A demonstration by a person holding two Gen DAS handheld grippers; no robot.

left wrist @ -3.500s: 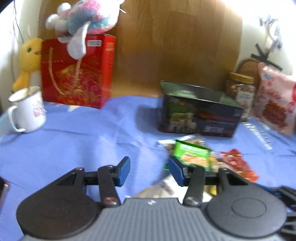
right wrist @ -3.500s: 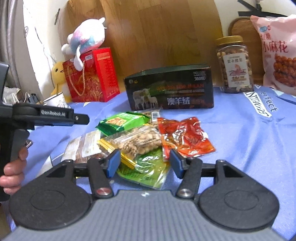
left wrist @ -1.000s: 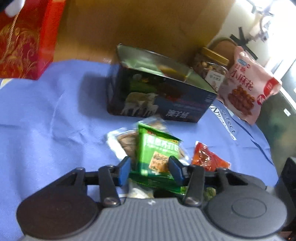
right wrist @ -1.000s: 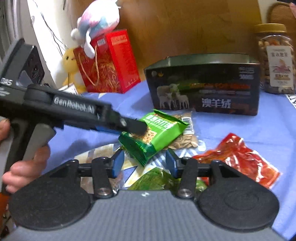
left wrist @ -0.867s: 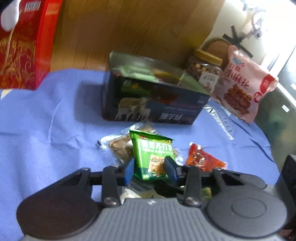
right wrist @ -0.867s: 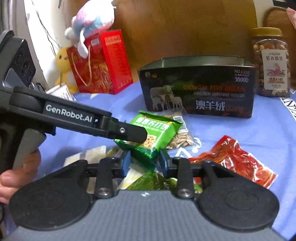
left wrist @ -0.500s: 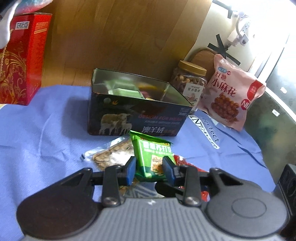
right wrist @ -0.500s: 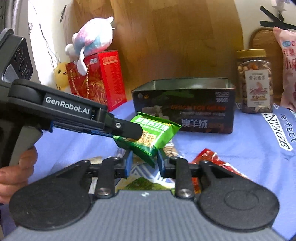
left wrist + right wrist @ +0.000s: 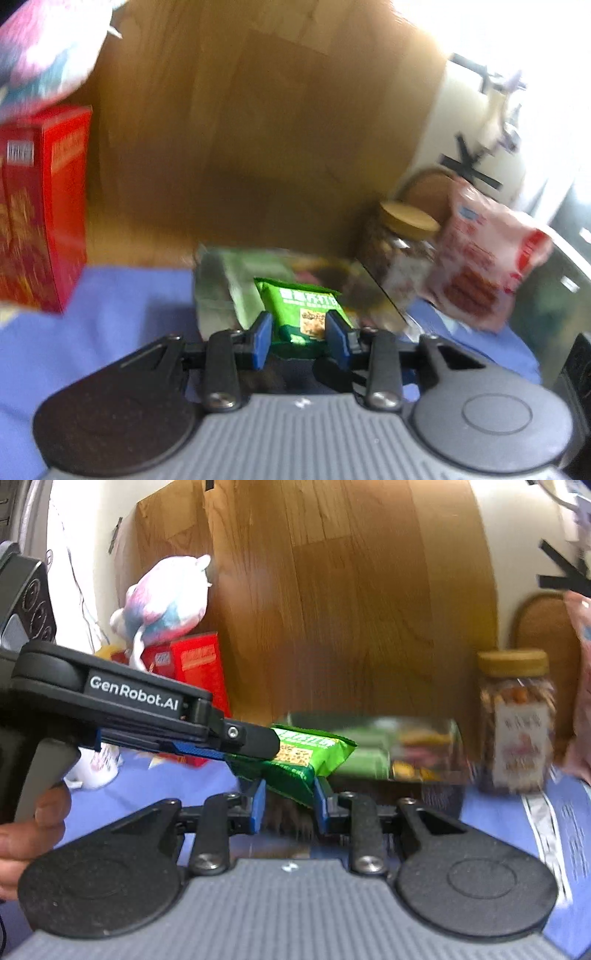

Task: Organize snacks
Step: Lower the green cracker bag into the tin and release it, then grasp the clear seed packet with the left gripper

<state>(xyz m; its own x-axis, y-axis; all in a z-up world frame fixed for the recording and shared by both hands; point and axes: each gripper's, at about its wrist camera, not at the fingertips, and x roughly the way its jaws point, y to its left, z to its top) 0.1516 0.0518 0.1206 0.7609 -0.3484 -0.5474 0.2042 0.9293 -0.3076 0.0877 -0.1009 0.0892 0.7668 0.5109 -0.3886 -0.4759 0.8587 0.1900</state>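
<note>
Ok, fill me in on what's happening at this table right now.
A person is sorting snacks with a handheld claw in each hand. Both the left claw and the right claw are shut on the same green snack packet, held up off the blue cloth just in front of the open dark tin. The nut jar and pink bag stand off to the side.

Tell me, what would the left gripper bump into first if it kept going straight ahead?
Probably the open tin box just ahead of the left gripper and the green snack packet it holds. Blur makes depth hard to judge.
</note>
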